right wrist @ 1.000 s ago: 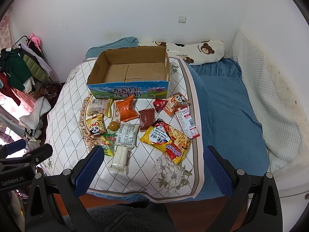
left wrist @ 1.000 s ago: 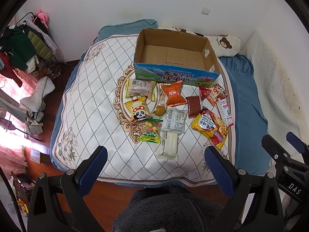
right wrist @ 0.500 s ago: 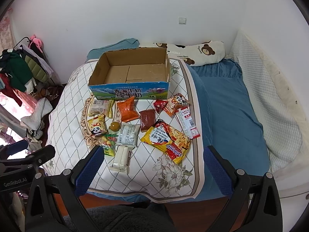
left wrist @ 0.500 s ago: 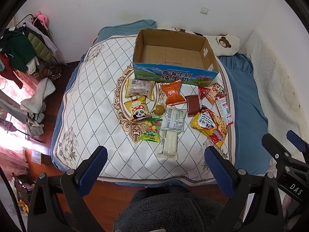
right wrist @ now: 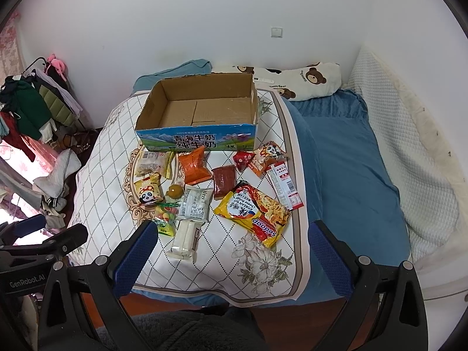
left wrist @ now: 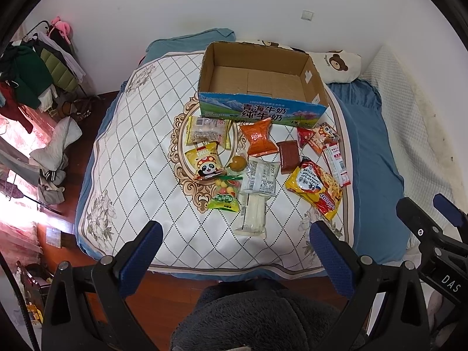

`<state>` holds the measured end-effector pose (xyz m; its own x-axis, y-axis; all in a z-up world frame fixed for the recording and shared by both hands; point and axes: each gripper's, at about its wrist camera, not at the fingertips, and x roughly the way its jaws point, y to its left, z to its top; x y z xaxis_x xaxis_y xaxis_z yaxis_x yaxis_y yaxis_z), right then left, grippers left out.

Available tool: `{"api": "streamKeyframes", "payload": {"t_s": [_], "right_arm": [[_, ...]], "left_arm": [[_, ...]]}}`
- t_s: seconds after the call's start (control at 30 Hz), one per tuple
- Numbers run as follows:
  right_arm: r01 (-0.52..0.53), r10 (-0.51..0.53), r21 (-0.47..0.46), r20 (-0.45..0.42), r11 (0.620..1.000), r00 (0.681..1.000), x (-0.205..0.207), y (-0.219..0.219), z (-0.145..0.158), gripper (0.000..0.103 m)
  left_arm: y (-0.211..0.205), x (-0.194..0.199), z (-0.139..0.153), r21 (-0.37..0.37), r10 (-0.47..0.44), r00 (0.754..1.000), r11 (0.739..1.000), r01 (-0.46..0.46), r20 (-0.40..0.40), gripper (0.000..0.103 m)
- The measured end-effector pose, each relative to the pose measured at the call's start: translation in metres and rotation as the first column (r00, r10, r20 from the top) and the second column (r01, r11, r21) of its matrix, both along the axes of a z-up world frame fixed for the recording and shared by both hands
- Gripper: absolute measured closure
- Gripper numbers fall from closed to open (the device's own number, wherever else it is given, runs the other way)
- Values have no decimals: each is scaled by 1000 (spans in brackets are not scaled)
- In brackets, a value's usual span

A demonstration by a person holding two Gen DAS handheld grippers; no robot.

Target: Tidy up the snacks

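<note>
Scattered snack packets lay on the white quilted bed cover with a diamond pattern (left wrist: 140, 152), all just beside and at 6 o'clock of the open brown cardboard box with a blue printed front (left wrist: 260, 87), whose floor was bare. Nearest the box were the puffed orange foil packet (left wrist: 259, 140) and the clear-and-yellow bag of pale cakes (left wrist: 206, 130); further toward 6 o'clock lay the yellow panda-printed packet (left wrist: 206, 165), the flat dark-red packet (left wrist: 289, 156), the yellow-and-red instant noodle bag (right wrist: 254, 212) at about 4 o'clock of the box, and the long clear pack of white sticks (left wrist: 253, 216) closest to the viewer. No packet was in the box, so the sorting was judged not yet begun and every item remained to be moved. The left gripper (left wrist: 235, 259) and the right gripper (right wrist: 231, 259) both hung above the near edge of the bed, well apart from the snacks, fingers spread wide and holding nothing. A bear-print pillow (right wrist: 310, 83) lay at 1 o'clock behind the box.
</note>
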<state>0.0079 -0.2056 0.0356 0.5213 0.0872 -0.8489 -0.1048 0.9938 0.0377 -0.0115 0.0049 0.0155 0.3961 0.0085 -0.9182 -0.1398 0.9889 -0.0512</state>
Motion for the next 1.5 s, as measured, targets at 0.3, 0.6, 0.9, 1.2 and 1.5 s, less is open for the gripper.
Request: {"api": "streamKeyframes", "payload": {"t_s": [0.3,0.6,0.9,1.2,1.5], "right_arm": [[-2,2,0,3,1000,1000,-1,2,2,0],[-6,6,6,2,1000,1000,0,4,3,0],[-4,4,22,-22,1000,1000,10,0,-8,0],[-184,164,-123,-153,975,975,82,-2,-114,0],[-496,405,-124,-425,860,809,162,4,-269,0]], "left_arm": [[0,0,0,2,0,1000,1000,0,1,0],[-1,-1,0,5,2,1000,1000,-2,2,0],[3,14,-15,-12,38,999,999,-39,-26,0],[-2,59,-117,4,69,983,998,-70,-168,0],[-33,104,-248,3,-10,931,1000,12,-365,0]]}}
